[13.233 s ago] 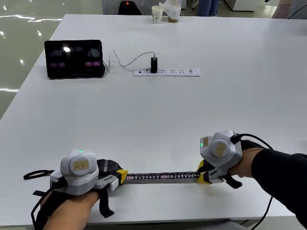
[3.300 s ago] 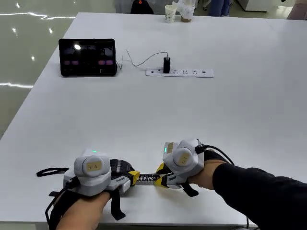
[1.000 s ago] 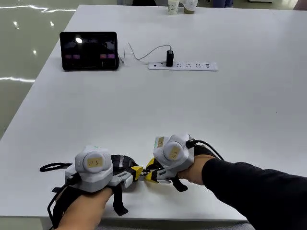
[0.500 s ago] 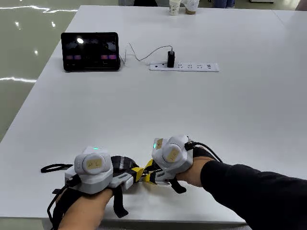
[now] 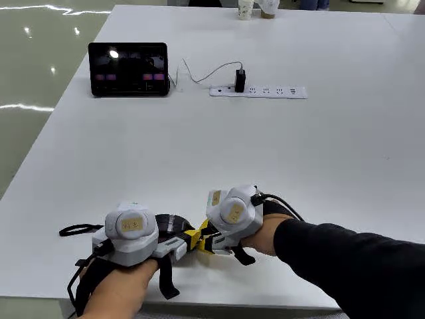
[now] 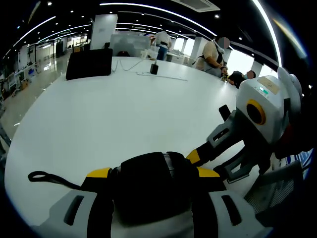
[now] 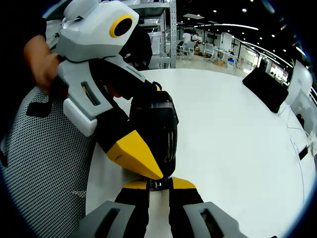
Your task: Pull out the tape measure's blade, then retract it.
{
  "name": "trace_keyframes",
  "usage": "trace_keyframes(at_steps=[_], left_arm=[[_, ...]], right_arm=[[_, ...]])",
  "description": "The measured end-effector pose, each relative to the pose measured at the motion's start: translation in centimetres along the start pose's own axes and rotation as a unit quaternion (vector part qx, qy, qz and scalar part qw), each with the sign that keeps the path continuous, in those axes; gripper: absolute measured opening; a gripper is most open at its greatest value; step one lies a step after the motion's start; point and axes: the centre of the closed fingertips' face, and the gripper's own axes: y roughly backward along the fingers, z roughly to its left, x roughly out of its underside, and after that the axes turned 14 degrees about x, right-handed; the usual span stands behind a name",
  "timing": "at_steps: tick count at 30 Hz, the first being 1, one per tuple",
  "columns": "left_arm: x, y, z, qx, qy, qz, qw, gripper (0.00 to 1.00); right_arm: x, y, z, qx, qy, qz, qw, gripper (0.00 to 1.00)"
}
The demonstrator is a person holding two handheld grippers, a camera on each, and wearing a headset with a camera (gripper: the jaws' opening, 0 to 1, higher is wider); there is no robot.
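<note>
Surface (image 5: pixel 299 153): a white top that carries everything below; its near edge runs just under the two hands.

Tablet (image 5: pixel 129 68): dark screen, propped upright at the far left of the surface, well apart from the work.

Left hand-held gripper (image 5: pixel 188 239): held low at the near edge, pointing toward the other gripper. In the left gripper view its yellow-tipped jaws (image 6: pixel 153 173) stand part-way open, clamped on either side of the tape measure.

Right hand-held gripper (image 5: pixel 204 243): just beside the left one, tips almost meeting it. In the right gripper view its jaws (image 7: pixel 159 184) are closed to a narrow slit, pinching the blade tip.

Power strip (image 5: pixel 265 92): white, lying flat at the far centre, right of the tablet.

Tape measure (image 5: pixel 174 222): black case resting on the surface at the near edge, between the left jaws. In the right gripper view the case (image 7: pixel 156 129) sits just ahead of the right jaws, with almost no blade drawn out.

Cups (image 5: pixel 246 8): at the far edge.

Strap (image 5: pixel 76 230): black loop lying on the surface left of the case; it also appears in the left gripper view (image 6: pixel 49 178).

Plug (image 5: pixel 240 80): black, seated in the left end of the power strip, with a thin cable (image 5: pixel 206 70) running toward the tablet.

Blade tip (image 7: pixel 159 184): small metal end piece at the case mouth, gripped between the right jaws.
</note>
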Motion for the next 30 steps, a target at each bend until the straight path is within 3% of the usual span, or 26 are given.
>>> trace_keyframes(at_steps=[14,19,30], left_arm=[[-0.09,-0.06,0.06,0.005,0.002,-0.009,0.9999,0.61],[-0.32,0.13,-0.22,0.006,-0.021,0.003,0.9998,0.62],[-0.15,0.0,-0.13,0.037,-0.026,0.02,0.9988,0.62]], right_arm=[[-0.04,-0.07,0.09,0.0,0.0,-0.003,1.0,0.12],[-0.07,-0.12,0.33,0.003,0.019,-0.003,0.9998,0.13],[-0.01,0.63,0.15,0.008,-0.008,0.004,0.9999,0.13]])
